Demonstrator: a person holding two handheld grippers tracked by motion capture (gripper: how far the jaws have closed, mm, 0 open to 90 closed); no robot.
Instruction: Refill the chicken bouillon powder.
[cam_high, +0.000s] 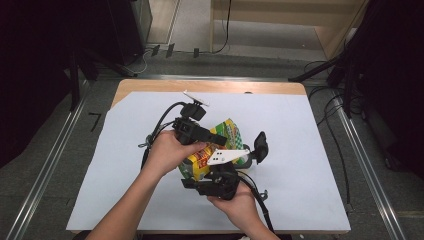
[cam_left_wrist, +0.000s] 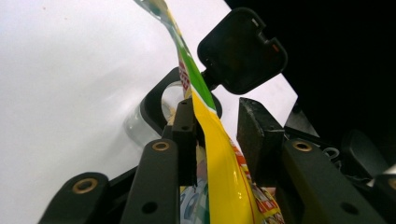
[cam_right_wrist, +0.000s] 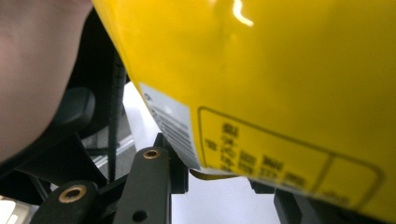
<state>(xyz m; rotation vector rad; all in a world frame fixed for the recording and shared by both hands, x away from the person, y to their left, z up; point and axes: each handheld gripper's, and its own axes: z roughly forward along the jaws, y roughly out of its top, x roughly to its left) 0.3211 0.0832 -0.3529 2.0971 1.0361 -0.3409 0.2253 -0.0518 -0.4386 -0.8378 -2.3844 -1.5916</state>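
In the left gripper view the two black jaws of the left gripper (cam_left_wrist: 217, 135) stand partly apart with the yellow snack bag (cam_left_wrist: 219, 172) passing up between them: the bag's thin edge lies against the left-hand pad, while a clear gap separates it from the right-hand pad, so the pads do not clamp it here. In the right gripper view the right gripper (cam_right_wrist: 219, 179) also has its jaws partly apart, and the bag (cam_right_wrist: 261, 79) hangs across and above them, its lower edge dipping between the pads; whether either pad presses on it cannot be told, because the bag covers the right-hand jaw's tip. From above, the left gripper (cam_high: 216, 137) and the right gripper (cam_high: 200, 181) sit close together over the middle of the white sheet (cam_high: 310, 150) that covers the table (cam_high: 150, 85), with the bag (cam_high: 227, 132) between them, raised off the sheet and crumpled. Its contents cannot be made out; only yellow, green and red print shows, and a blurred label panel in the right gripper view. Just beyond the bag lies a clear jar (cam_left_wrist: 140, 128) with a black rim, its hinged black lid (cam_left_wrist: 243, 51) swung open; the bag hides most of its mouth, so what it holds cannot be seen. A hand (cam_right_wrist: 32, 70) fills the upper left corner of the right gripper view, out of focus.
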